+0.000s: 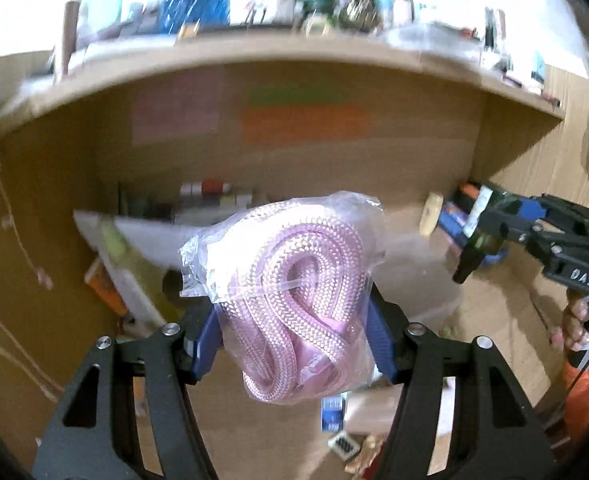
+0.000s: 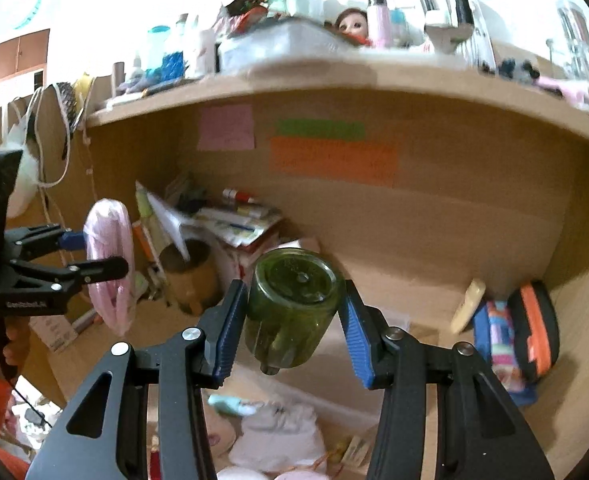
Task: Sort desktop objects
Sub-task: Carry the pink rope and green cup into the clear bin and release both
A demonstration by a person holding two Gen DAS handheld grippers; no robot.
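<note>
Holding aloft before the shelf: left gripper (image 1: pixel 294 332) clamps a soft, light, slippery bagged pink rope (image 1: pixel 294 300) mid-bundle; right gripper (image 2: pixel 292 320) pinches a rigid, breakable-looking green bottle (image 2: pixel 290 308) at its body.

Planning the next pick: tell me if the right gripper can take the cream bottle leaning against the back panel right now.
Probably not. The right gripper is shut on a green glass jar, so its jaws are full, though nothing blocks the way to the cream bottle.

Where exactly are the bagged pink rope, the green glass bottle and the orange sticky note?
bagged pink rope (image 1: pixel 290 300), left wrist view, its coiled middle.
green glass bottle (image 2: pixel 294 304), right wrist view, its side.
orange sticky note (image 2: pixel 334 160), right wrist view, its centre.
</note>
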